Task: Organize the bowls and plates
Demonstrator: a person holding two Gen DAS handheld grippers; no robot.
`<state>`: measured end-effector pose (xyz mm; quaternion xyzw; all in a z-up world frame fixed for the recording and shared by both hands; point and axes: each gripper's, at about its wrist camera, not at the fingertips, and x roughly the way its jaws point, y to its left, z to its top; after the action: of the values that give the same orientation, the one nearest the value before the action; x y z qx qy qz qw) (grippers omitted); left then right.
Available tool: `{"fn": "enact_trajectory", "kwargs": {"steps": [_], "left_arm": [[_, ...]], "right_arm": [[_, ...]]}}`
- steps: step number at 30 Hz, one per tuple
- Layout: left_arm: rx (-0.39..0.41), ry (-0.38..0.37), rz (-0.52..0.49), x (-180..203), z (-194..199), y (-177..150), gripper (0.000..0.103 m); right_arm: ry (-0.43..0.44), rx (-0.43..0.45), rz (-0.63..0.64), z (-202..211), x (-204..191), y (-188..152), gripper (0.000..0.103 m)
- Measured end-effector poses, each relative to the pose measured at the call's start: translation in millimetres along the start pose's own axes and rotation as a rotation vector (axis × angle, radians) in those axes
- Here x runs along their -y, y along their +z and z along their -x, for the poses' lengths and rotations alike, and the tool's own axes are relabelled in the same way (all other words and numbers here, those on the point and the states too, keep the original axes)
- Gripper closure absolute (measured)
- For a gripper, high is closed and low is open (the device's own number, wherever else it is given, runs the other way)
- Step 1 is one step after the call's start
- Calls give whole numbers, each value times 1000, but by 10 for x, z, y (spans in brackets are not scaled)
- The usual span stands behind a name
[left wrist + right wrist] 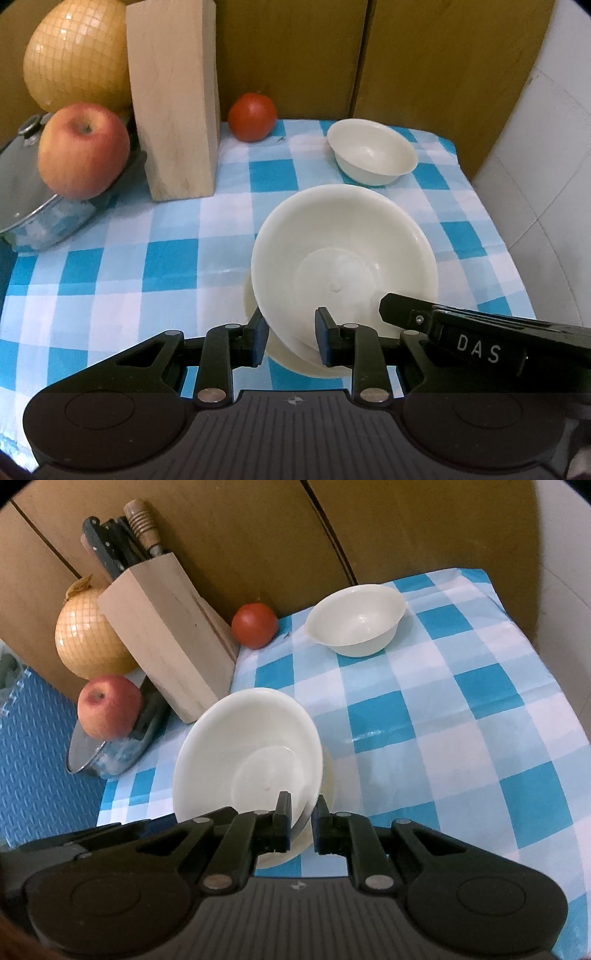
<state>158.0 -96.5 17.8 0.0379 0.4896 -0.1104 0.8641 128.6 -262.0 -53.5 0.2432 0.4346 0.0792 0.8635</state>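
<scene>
Plate [247,753] tilted on edge, rim pinched in right gripper [300,825]; left gripper [290,341] straddles the near rim, spread. Bowl [356,624] far ahead.

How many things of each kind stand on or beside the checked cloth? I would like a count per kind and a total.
Plates: 2, tilted plate, flat plate under it
Bowl: 1
Fruit: 3, apple, tomato, pomelo
Knife block: 1
Pot: 1
Total: 8
</scene>
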Motion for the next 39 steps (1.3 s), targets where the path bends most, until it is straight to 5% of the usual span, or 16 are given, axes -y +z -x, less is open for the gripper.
{"fn": "enact_trajectory", "kwargs": {"steps": [11, 22, 39], "left_arm": [[-24, 11, 2, -24, -38, 0, 68], [-15, 52, -7, -64, -21, 15, 55], [15, 13, 41, -97, 45, 138, 51]], "right_arm": [[-18, -11, 18, -49, -64, -18, 89], [-44, 3, 43, -23, -83, -31, 84], [-102, 121, -27, 159, 199, 274, 81]]}}
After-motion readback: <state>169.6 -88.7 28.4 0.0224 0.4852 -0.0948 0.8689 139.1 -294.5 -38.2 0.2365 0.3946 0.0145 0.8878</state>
